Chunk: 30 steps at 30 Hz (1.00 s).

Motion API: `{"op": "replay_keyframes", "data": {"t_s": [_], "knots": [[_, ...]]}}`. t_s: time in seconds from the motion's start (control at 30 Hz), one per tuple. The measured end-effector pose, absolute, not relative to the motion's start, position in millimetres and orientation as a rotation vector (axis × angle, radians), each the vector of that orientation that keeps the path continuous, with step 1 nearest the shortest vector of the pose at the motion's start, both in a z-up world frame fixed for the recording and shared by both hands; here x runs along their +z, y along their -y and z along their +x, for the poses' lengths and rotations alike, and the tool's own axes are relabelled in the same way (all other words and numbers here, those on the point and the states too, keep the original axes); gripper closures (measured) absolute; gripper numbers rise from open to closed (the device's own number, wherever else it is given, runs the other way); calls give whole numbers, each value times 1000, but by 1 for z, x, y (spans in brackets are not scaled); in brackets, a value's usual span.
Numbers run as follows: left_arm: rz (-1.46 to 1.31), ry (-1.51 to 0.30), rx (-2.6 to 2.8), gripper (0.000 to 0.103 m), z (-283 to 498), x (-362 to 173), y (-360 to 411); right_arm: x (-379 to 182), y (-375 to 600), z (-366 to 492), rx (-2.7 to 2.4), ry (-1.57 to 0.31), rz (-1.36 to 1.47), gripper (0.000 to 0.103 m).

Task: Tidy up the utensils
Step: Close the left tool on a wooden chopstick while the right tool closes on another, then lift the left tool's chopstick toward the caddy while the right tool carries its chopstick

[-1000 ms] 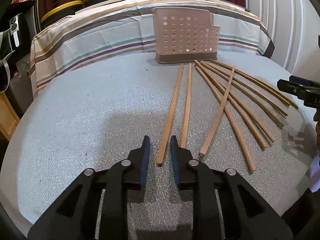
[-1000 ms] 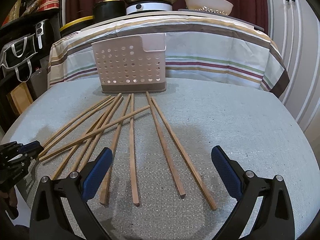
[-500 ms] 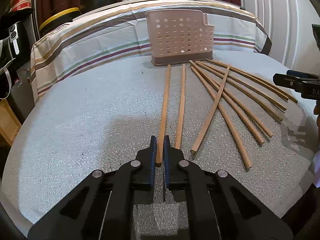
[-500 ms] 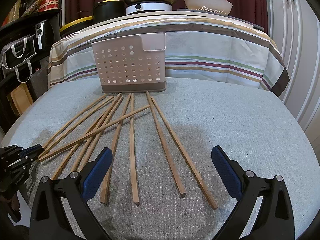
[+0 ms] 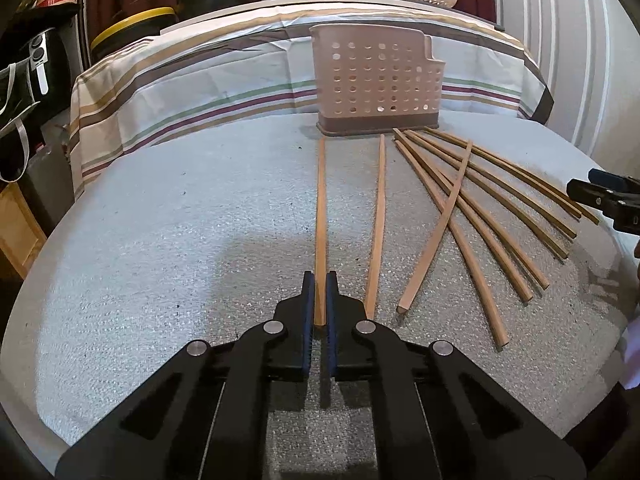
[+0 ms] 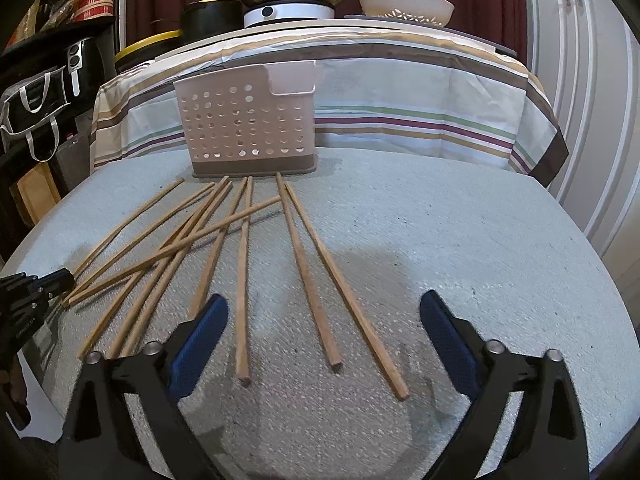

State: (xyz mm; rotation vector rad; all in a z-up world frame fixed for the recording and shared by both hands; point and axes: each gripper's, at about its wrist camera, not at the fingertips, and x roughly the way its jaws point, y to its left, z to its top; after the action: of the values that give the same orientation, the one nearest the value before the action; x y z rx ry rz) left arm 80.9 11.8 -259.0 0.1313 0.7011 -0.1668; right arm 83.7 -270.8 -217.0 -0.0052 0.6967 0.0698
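Several wooden chopsticks lie fanned on the grey padded table, their far ends near a perforated pink utensil basket. My left gripper is shut on the near end of the leftmost chopstick, which points straight at the basket. In the right wrist view the basket stands behind the fan of chopsticks. My right gripper is closing, jaws still wide. Three chopstick ends lie between its fingers, untouched. The left gripper shows at the left edge.
A striped cloth covers a higher table behind the basket, with pans, a cooker and a bowl on it. White cupboard doors stand to the right. The round table's edge curves close by.
My left gripper has shut on the leftmost chopstick, and that stick's far end has swung left, away from its neighbour. The right gripper looks almost unchanged, its left finger slightly inward.
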Motion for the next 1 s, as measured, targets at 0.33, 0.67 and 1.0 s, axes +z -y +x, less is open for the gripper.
{"op": "replay_keyframes", "data": {"t_s": [0.33, 0.67, 1.0], "knots": [[128, -699, -158, 97, 82, -258, -11, -228, 275, 82, 113, -735, -1, 66], [127, -701, -157, 97, 81, -259, -11, -238, 275, 86, 143, -783, 16, 91], [130, -680, -153, 97, 77, -254, -11, -230, 272, 70, 154, -760, -6, 94]]}}
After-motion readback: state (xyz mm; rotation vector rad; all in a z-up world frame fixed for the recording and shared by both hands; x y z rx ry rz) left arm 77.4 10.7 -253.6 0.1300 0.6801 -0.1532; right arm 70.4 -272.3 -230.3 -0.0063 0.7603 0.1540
